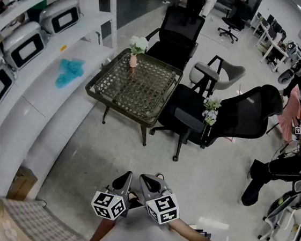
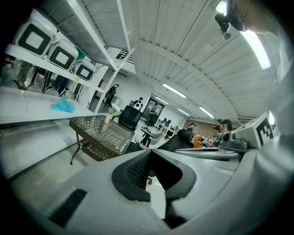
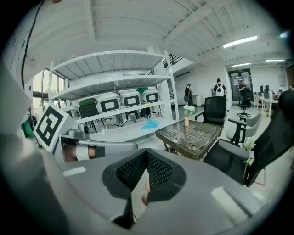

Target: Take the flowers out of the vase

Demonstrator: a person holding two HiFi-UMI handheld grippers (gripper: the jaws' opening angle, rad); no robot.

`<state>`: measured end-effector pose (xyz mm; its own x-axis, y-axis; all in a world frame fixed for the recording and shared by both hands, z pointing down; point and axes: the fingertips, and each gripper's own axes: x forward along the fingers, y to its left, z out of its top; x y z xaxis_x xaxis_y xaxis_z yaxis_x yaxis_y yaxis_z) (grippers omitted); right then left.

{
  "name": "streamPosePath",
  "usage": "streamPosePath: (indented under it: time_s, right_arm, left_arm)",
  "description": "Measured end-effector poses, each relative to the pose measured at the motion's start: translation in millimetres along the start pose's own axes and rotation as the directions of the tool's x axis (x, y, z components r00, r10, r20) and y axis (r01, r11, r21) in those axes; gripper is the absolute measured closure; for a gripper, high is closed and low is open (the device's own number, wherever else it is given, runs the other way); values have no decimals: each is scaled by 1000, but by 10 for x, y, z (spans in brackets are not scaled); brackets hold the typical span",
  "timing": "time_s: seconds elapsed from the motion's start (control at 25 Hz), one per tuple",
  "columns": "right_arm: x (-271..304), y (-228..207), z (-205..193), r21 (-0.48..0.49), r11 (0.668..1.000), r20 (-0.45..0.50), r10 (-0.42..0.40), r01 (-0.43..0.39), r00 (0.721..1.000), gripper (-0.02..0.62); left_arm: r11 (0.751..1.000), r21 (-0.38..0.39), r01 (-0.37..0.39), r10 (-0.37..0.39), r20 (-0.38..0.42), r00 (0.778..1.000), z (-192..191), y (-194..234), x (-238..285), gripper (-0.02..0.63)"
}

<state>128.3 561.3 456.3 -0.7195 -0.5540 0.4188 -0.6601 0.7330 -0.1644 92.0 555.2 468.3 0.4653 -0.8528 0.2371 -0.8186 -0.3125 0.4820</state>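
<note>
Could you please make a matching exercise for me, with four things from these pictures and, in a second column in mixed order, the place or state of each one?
Things
1. pink vase
2. blue cloth
3. loose bunch of flowers
4. left gripper

Places or states
A. by a black office chair
B. shut, holding nothing
C. on the wicker table
D. on the white shelf

Pairs: 1-C, 2-D, 3-A, 4-B
</note>
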Motion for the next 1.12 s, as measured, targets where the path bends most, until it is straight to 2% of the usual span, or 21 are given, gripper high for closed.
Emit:
streamPosePath:
  time_s: [0.12, 0.24, 0.56, 0.76, 1.12]
  right_arm:
    - [21, 75, 22, -4, 1000, 6, 11, -11, 1000, 591]
    - [11, 109, 23, -11, 1000, 9, 24, -24, 1000, 591]
    - [87, 7, 133, -2, 1000, 39, 4, -4, 999, 591]
    - [174, -59, 200, 1, 1000, 40, -2, 2, 999, 591]
    - [293, -15, 254, -6, 1000, 36, 28, -28, 999, 589]
  left_arm:
    - [1000, 20, -24, 23, 20, 1000, 58, 39, -58, 603]
    - [995, 53, -89, 86, 48, 995, 96, 92, -118, 603]
    - [980, 115, -161, 157, 45, 987, 200, 177, -70, 604]
    - [971, 153, -185, 182, 32, 983, 266, 219, -63, 606]
    - [963, 175, -205, 207, 8, 978, 290, 312, -57, 607]
